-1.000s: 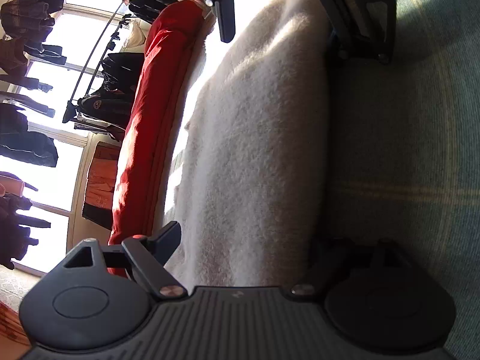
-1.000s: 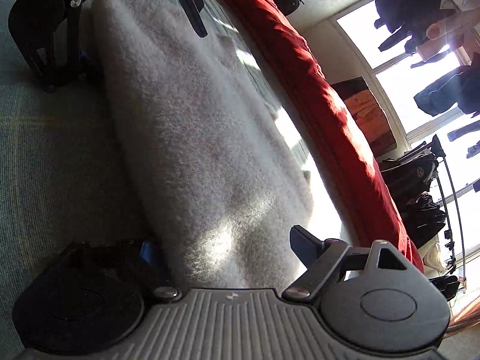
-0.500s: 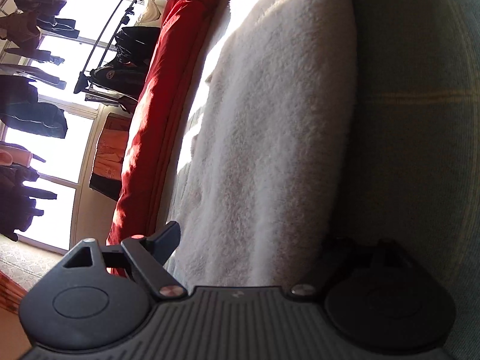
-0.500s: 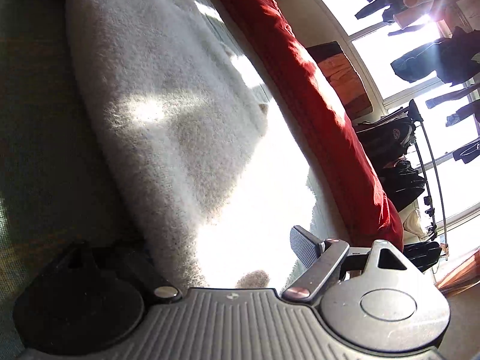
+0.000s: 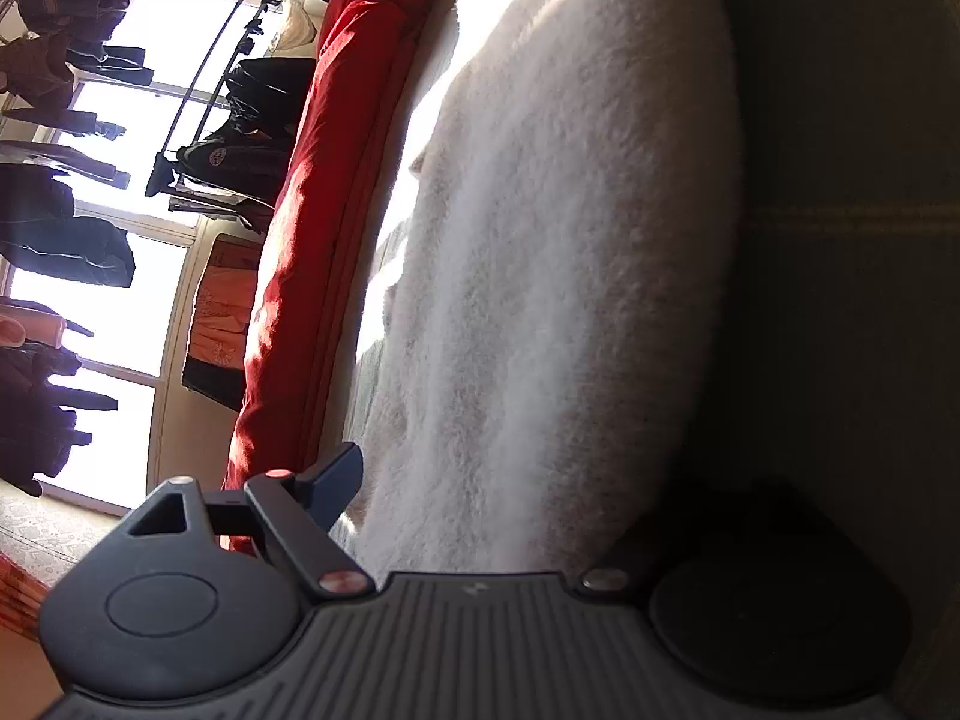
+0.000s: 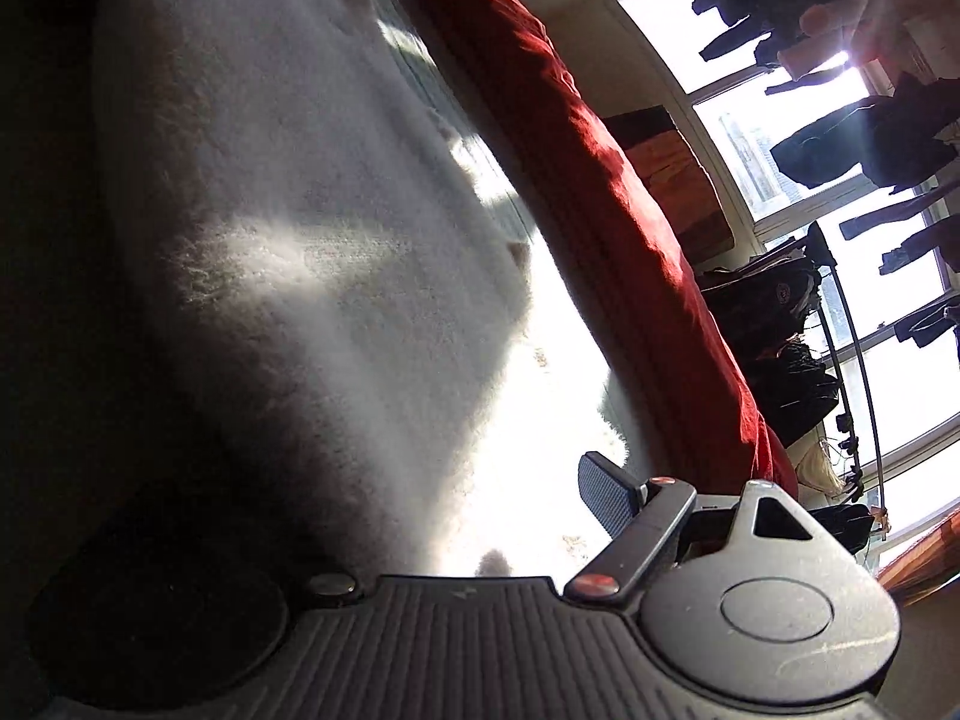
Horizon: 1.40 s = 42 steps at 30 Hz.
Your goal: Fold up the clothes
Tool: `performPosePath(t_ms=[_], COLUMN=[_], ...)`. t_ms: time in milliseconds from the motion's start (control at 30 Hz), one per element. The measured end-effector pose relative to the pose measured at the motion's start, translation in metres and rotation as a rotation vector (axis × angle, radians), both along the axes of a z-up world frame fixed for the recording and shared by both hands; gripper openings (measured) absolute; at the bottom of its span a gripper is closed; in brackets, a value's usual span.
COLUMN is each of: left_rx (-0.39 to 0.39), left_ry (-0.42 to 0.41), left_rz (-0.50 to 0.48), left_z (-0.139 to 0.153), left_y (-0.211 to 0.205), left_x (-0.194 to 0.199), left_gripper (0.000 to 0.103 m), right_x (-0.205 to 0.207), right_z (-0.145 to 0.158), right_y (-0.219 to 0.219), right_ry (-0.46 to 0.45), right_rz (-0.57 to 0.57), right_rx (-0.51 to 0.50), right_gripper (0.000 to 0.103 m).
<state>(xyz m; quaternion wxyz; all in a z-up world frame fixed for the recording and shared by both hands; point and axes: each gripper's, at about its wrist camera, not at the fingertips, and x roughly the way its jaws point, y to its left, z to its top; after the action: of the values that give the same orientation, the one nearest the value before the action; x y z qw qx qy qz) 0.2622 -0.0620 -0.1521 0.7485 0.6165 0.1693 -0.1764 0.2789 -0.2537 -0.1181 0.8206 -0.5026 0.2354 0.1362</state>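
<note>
Fluffy white garment [image 5: 558, 276] lying lengthwise on bed, apparently part-folded; folds remaining; left hand-held gripper [image 5: 516, 516] and right hand-held gripper [image 6: 384, 516] both closing astride it.

Bed [image 5: 852, 192]: grey-green cover with faint pale stripes. Lying on it: one fluffy cream garment [image 5: 558, 252], spread lengthwise; one long red quilt [image 5: 324, 228], rolled along the far edge beside the garment.
</note>
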Motion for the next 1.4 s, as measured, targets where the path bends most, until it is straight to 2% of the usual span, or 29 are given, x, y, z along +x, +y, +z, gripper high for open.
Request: performPosePath(t_ms=[33,100,133,167,267,467,600,767,1133,1267,1400], left_rx=[0.011,0.02,0.021,0.021,0.021,0.01,0.0,0.013,0.023,0.021,0.029], left_ry=[0.008,0.022,0.029,0.036,0.057,0.053,0.06,0.082,0.147,0.176,0.2], left_rz=[-0.001,0.003,0.007,0.011,0.023,0.028,0.03,0.004,-0.053,-0.06,-0.059], left_z=[0.0,0.0,-0.001,-0.001,-0.002,0.01,0.021,0.035,0.062,0.063,0.057], left_y=[-0.003,-0.005,-0.005,-0.006,-0.007,-0.006,-0.004,-0.003,-0.003,-0.005,-0.006], left_x=[0.002,0.005,0.005,0.005,0.005,0.002,-0.001,-0.029,-0.139,-0.173,-0.193], left_gripper=[0.08,0.059,0.035,0.033,0.029,0.024,0.022,0.022,0.022,0.022,0.025], right_x=[0.001,0.003,0.004,0.004,-0.002,-0.006,-0.008,-0.03,-0.122,-0.158,-0.183], right_z=[0.0,-0.001,-0.001,-0.001,-0.002,0.016,0.032,0.045,0.079,0.082,0.072], right_y=[0.002,0.006,0.009,0.011,0.011,0.009,0.007,0.005,-0.003,-0.007,-0.008], right_ry=[0.006,0.019,0.026,0.033,0.044,0.058,0.075,0.112,0.254,0.301,0.337], right_rz=[-0.001,0.001,0.006,0.011,0.036,0.034,0.029,0.042,0.089,0.097,0.084], right_rx=[0.003,0.006,0.006,0.006,0.011,0.047,0.081,0.083,0.044,0.039,0.017], right_gripper=[0.082,0.072,0.065,0.058,0.042,0.031,0.03,0.03,0.03,0.03,0.032])
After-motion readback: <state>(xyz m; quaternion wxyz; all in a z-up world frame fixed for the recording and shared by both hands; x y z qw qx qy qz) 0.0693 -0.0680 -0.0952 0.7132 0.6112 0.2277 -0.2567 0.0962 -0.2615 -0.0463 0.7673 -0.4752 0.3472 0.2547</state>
